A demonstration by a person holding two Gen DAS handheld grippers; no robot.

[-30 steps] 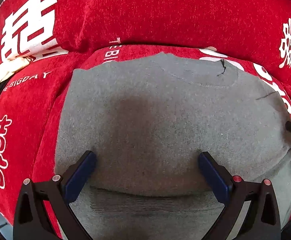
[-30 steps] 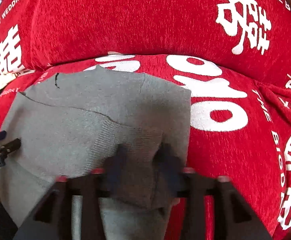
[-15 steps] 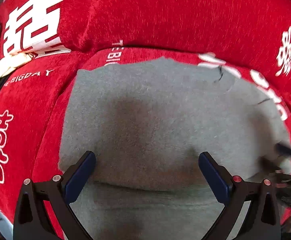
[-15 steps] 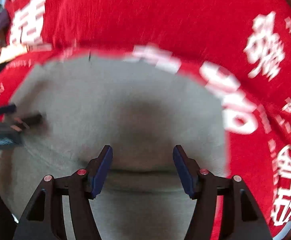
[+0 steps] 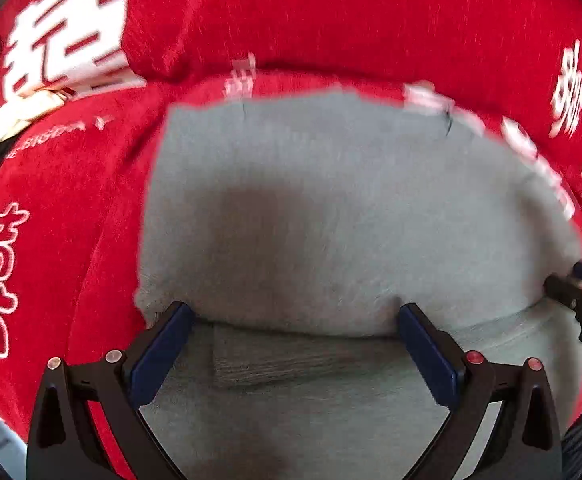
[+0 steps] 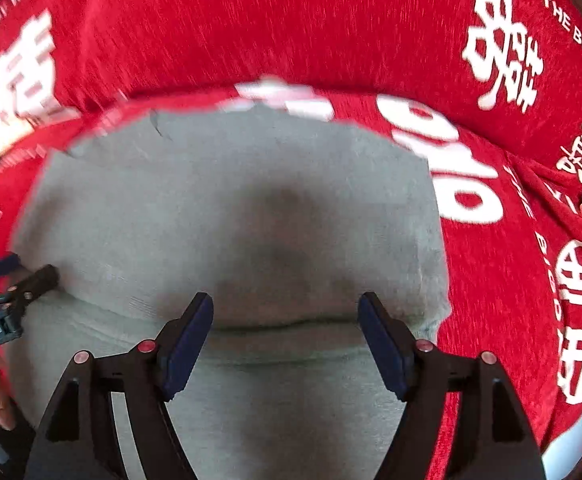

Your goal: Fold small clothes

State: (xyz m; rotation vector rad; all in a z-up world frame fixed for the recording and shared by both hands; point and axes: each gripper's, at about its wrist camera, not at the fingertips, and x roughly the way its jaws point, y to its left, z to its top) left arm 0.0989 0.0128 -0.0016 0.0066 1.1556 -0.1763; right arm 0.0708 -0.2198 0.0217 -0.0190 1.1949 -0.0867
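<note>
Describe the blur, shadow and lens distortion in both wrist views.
Left wrist view: the white print on the red cover smears with motion blur, a dark shadow sits mid grey garment, and the fisheye bows the scene. Right wrist view: blur is strongest at the left edge, the lettering at right stays readable, and a similar shadow lies ahead of the open right gripper.

- Grey knit garment (image 5: 351, 208): small, soft, plain; folded, its upper layer ending in a rounded fold edge across the near side.
- Position: lying flat on red fabric printed with white characters.
</note>
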